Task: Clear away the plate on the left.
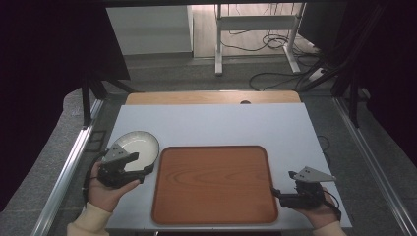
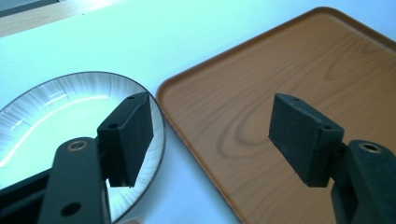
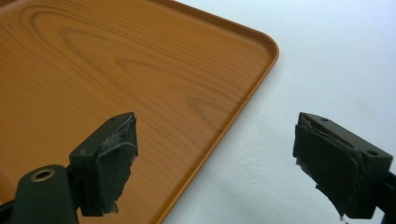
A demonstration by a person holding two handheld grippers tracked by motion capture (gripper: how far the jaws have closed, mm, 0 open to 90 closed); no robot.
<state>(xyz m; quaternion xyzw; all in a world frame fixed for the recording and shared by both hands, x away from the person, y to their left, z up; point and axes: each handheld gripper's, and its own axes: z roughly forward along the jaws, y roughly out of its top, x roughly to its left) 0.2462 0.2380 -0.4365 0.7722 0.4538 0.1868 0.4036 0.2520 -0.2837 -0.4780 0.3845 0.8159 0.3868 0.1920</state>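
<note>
A shallow white plate (image 1: 136, 143) with a dark rim sits on the white table (image 1: 211, 125), just left of an empty wood-grain brown tray (image 1: 214, 184). My left gripper (image 1: 143, 173) is held at the plate's near right edge, pointing toward the tray. In the left gripper view it (image 2: 212, 114) is open, with one pad over the plate (image 2: 56, 112) and the other over the tray (image 2: 289, 65). My right gripper (image 1: 274, 192) rests at the tray's near right corner. In the right gripper view it (image 3: 215, 128) is open and straddles the tray's rim (image 3: 261, 70), with nothing between the pads.
A wooden strip (image 1: 211, 97) runs along the table's far edge. Metal rails (image 1: 74, 157) flank the table on both sides. Beyond it are a desk frame (image 1: 255, 34) and loose cables (image 1: 275, 73) on the floor. Bare white tabletop (image 3: 336, 56) lies right of the tray.
</note>
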